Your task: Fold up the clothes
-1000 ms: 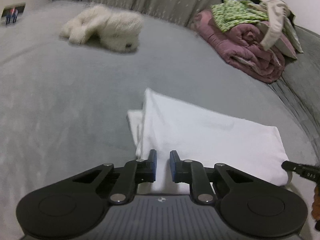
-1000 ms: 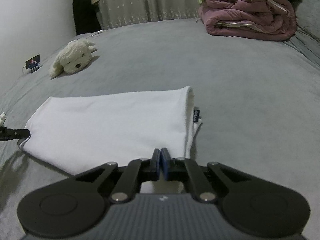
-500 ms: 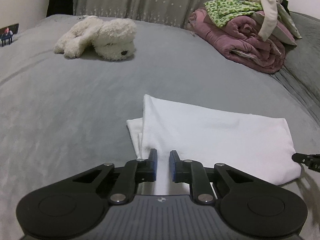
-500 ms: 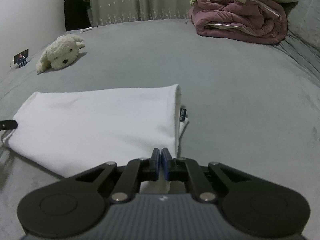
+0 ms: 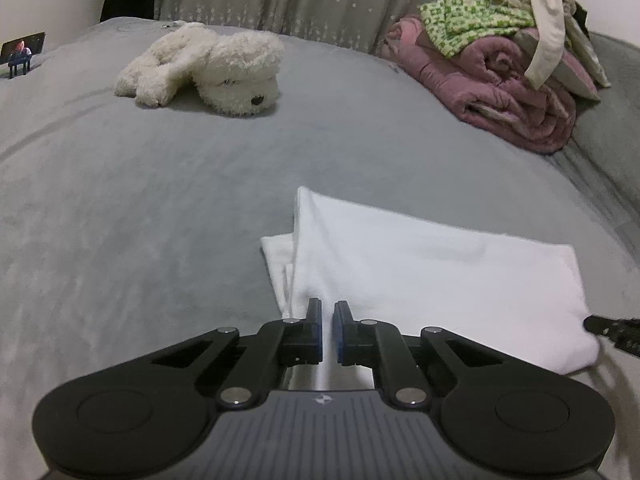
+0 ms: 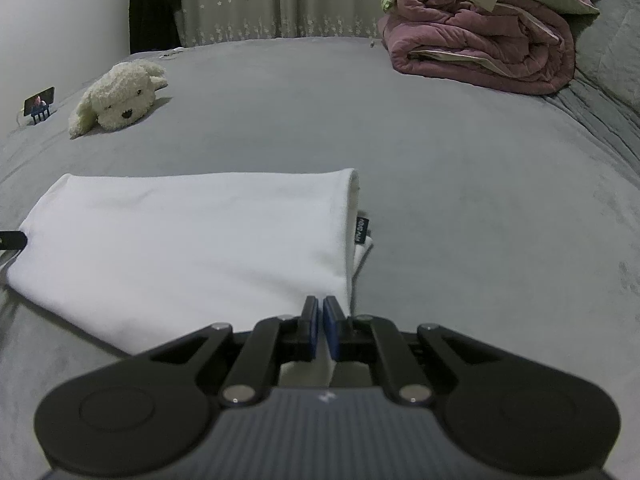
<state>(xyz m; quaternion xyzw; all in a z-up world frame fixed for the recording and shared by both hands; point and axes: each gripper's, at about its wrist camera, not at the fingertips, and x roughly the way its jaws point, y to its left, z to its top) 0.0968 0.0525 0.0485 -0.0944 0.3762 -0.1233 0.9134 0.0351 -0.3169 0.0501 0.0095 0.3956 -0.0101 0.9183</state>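
A small phone on a stand (image 5: 22, 54) is sitting at the far left edge of the grey bed (image 5: 160, 200), its screen lit. Just right of it, a cream plush dog (image 5: 208, 68) is lying on its side, well apart from everything else.

Nearer the camera, the left gripper (image 5: 328, 320) is hanging over the left end of the folded white garment (image 5: 420, 276). Its jaws are standing a narrow gap apart, and a strip of white cloth is running up between them (whether the pads are actually pinching it, I cannot tell). The garment is lying flat across the middle of the near part of the bed, folded into a long rectangle, with a loose under-layer peeking out at its left end.

At the garment's right end, the right gripper (image 6: 320, 320) is sitting over the near corner, its blue-padded jaws almost closed with a thin sliver of white cloth pinched between them. A small dark label (image 6: 362, 230) is sticking out of the garment's right-hand edge.

Far right at the back, a rolled pink quilt (image 6: 480, 48) is lying on the bed with green-patterned and pale clothes (image 5: 480, 16) piled on top of it.
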